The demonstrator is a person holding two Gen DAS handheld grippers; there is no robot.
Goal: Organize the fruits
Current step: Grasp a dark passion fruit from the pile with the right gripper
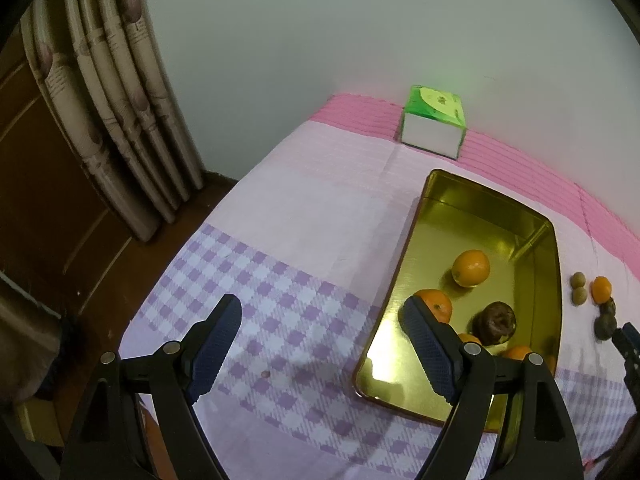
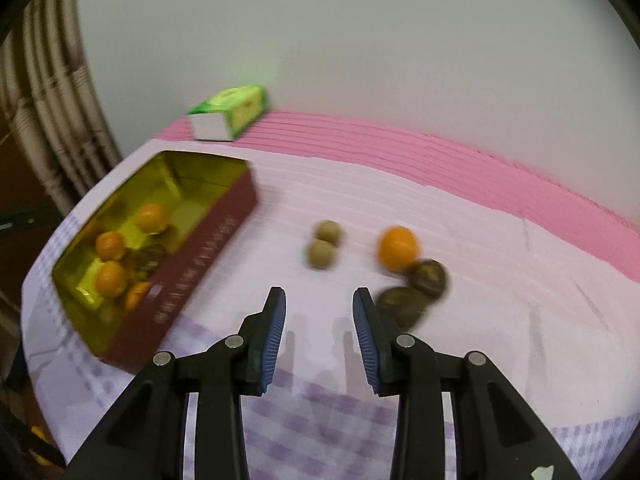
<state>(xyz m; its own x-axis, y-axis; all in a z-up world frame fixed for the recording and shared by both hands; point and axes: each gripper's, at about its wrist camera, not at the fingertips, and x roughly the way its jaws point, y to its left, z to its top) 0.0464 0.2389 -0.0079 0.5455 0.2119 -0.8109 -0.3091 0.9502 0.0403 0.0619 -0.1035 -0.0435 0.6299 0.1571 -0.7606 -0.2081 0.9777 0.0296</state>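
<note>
- Left tool (image 1: 322, 322) is spread wide open with nothing in it, hanging over the checked cloth just left of the tin (image 1: 416, 216).
- Right tool (image 2: 320, 316) is about half open, also empty, over the cloth on the table (image 2: 500, 280), just right of the tin.
- The tin is gold inside, dark red outside; in it are four oranges (image 1: 471, 268) and one dark brown fruit (image 1: 495, 323).
- Loose on the cloth right of the tin: two small greenish-tan fruits (image 2: 321, 254) touching each other, then an orange (image 2: 398, 248) with two dark fruits (image 2: 428, 278) right against it. That view is blurry.
- Behind the tin, by the wall, sits a green and white box (image 1: 434, 122).
- Far left of the tin, a curtain (image 1: 112, 120).
</note>
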